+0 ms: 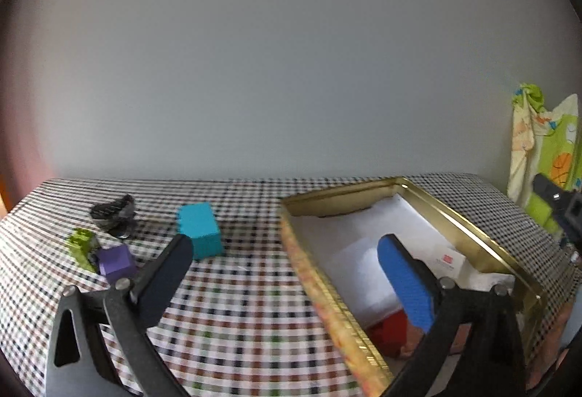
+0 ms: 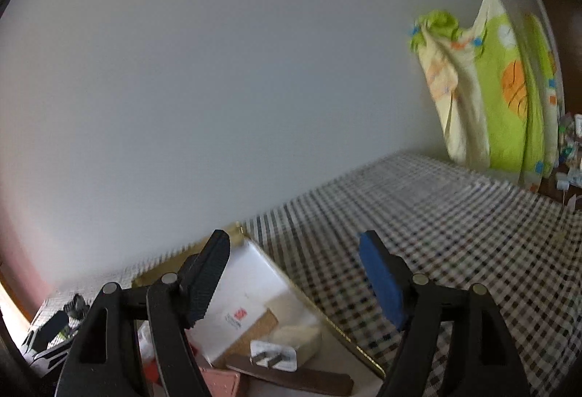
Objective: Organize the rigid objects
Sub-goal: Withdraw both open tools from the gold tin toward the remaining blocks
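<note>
My left gripper (image 1: pixel 287 251) stands wide open with nothing between its fingers, above the near left wall of a gold-rimmed tin box (image 1: pixel 469 229). A red block (image 1: pixel 389 335) and a white card (image 1: pixel 449 260) lie inside the box. On the checked cloth to the left are a teal block (image 1: pixel 200 229), a purple cube (image 1: pixel 116 262), a green toy (image 1: pixel 82 244) and a black clip (image 1: pixel 114 213). My right gripper (image 2: pixel 294 273) is open and empty above the box's far corner. Below it lie a white plug (image 2: pixel 272 355), a brown strip (image 2: pixel 291 377) and a white card (image 2: pixel 247 295).
The table (image 1: pixel 236 309) with the checked cloth stands against a plain pale wall. A green and yellow patterned cloth (image 2: pixel 502 87) hangs at the right past the table's end. The other gripper's black body (image 1: pixel 560 207) shows at the right edge of the left wrist view.
</note>
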Motion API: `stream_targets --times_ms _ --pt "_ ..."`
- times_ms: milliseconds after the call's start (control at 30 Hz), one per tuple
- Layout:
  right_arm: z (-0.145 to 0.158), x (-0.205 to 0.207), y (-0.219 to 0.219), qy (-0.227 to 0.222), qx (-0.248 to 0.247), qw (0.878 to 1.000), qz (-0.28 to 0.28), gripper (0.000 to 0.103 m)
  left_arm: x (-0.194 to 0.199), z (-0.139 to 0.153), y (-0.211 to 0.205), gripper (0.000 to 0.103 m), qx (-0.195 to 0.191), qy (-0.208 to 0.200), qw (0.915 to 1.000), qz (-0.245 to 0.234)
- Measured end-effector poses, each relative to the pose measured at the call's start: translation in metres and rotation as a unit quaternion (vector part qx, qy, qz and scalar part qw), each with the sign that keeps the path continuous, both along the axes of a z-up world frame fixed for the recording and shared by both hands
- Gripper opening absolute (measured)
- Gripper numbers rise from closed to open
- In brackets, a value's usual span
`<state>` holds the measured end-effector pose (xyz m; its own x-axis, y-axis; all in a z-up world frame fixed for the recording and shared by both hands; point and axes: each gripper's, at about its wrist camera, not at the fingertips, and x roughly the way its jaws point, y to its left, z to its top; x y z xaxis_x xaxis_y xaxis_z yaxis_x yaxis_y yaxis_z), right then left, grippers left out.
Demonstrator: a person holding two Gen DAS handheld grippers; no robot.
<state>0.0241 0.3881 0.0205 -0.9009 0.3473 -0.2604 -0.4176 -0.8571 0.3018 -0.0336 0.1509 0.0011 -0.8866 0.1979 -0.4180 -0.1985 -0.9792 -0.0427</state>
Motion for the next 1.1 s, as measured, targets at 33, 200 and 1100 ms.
stream_targets --times_ms 33,200,1100 --pt "0.001 0.0 -0.002 0.006 0.005 1.0 0.0 0.076 0.001 0.0 -0.002 0.103 -0.002 0.004 1.0 0.006" --pt "0.005 0.007 -0.021 0.038 0.033 0.999 0.0 0.077 0.002 -0.001 -0.015 0.103 -0.015 0.019 0.9993 0.027" --pt "0.002 0.007 -0.102 -0.002 0.117 0.993 0.01 0.082 -0.003 -0.009 -0.087 0.103 0.004 -0.005 0.9988 0.048"
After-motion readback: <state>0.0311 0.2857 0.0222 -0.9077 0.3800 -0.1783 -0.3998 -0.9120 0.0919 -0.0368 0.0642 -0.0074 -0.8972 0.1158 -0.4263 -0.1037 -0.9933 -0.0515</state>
